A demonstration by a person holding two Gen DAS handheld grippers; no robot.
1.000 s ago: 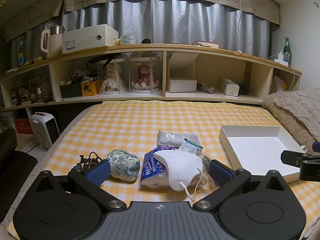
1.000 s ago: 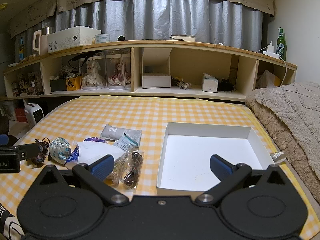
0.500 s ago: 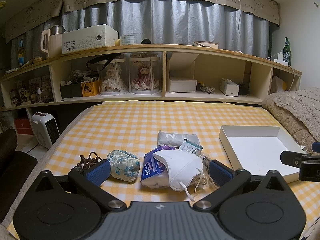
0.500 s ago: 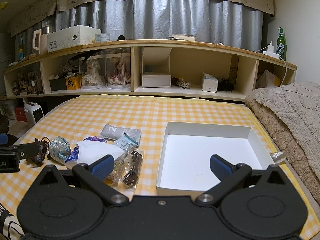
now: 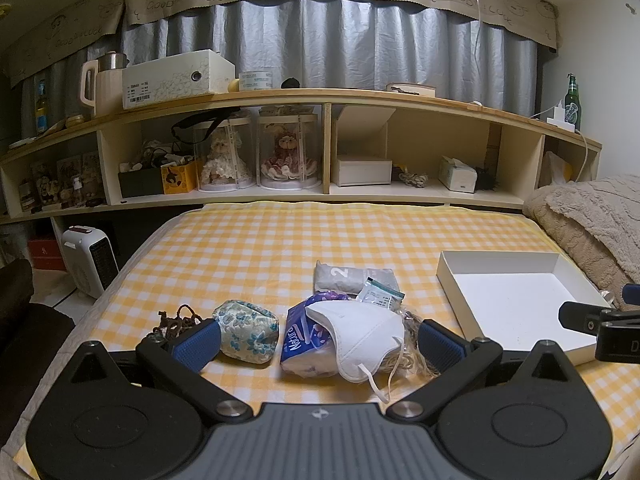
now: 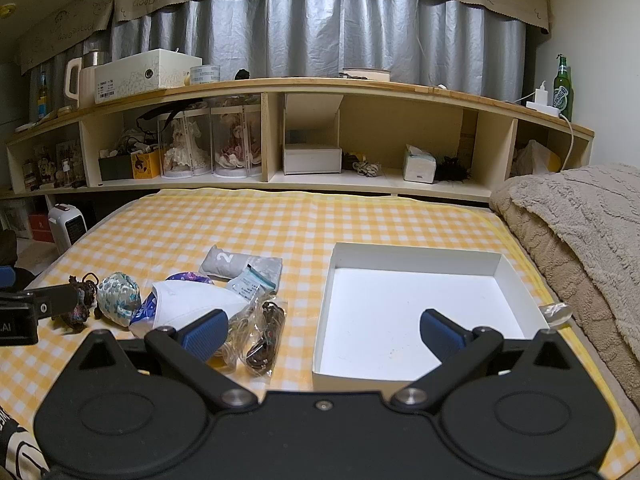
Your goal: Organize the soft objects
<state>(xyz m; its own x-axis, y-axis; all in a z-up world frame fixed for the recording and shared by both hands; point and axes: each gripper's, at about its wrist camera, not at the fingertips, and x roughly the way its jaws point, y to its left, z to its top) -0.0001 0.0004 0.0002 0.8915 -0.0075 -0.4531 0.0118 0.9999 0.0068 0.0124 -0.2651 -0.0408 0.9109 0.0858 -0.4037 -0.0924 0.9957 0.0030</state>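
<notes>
A pile of soft things lies on the yellow checked bed: a white face mask (image 5: 356, 332) on a purple tissue pack (image 5: 298, 338), a floral pouch (image 5: 248, 334), a brown cord tangle (image 5: 176, 320), a grey rolled cloth (image 5: 352, 276), a small sachet (image 5: 380, 292) and clear bags (image 6: 264, 332). My left gripper (image 5: 318, 342) is open and empty, its fingers either side of the mask and pouch. My right gripper (image 6: 324, 330) is open and empty over the near edge of the empty white box (image 6: 416, 312).
A wooden shelf unit (image 5: 328, 148) with dolls and boxes runs along the far edge of the bed. A beige blanket (image 6: 580, 248) is heaped at the right. A small white heater (image 5: 90, 260) stands on the floor at the left.
</notes>
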